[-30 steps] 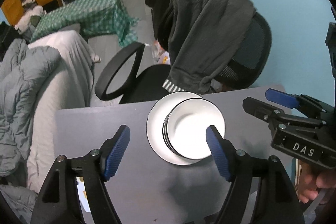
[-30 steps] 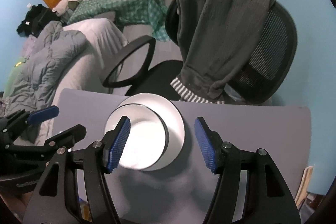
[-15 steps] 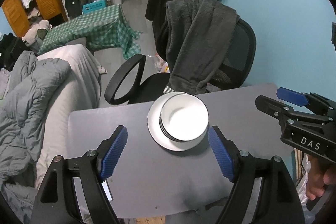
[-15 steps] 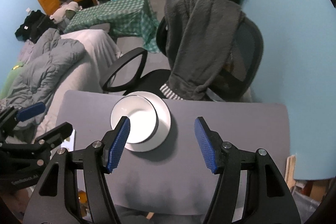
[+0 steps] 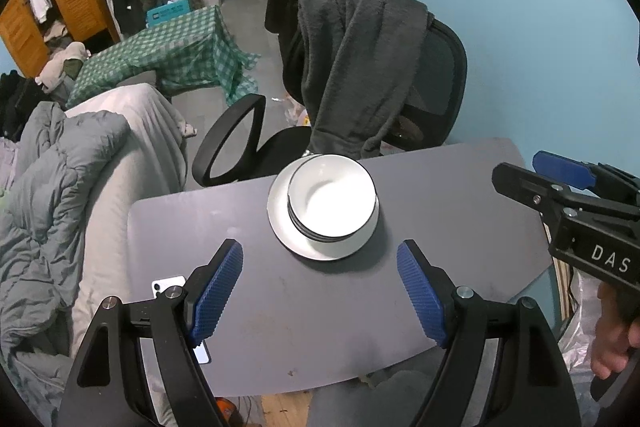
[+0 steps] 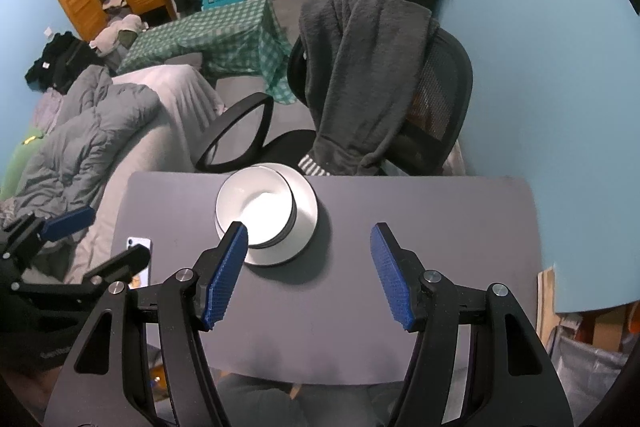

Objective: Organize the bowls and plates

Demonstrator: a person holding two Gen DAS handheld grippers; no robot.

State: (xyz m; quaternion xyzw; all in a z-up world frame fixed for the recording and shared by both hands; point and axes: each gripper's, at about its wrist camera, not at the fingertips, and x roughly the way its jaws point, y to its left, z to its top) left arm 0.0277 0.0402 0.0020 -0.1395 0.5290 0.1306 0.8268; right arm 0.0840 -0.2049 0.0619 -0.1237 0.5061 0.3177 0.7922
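A stack of white bowls sits on a white plate near the far edge of the grey table. The stack also shows in the right wrist view as bowls on the plate. My left gripper is open and empty, held above the table well short of the stack. My right gripper is open and empty, also back from the stack. The right gripper shows at the right in the left wrist view; the left gripper shows at the left in the right wrist view.
A phone lies at the table's left edge, also in the right wrist view. A black office chair draped with a grey garment stands behind the table. A bed with grey bedding lies to the left.
Both grippers have pulled back and up from the stacked bowls and plate, which now look smaller and farther away. Both stay open and empty.
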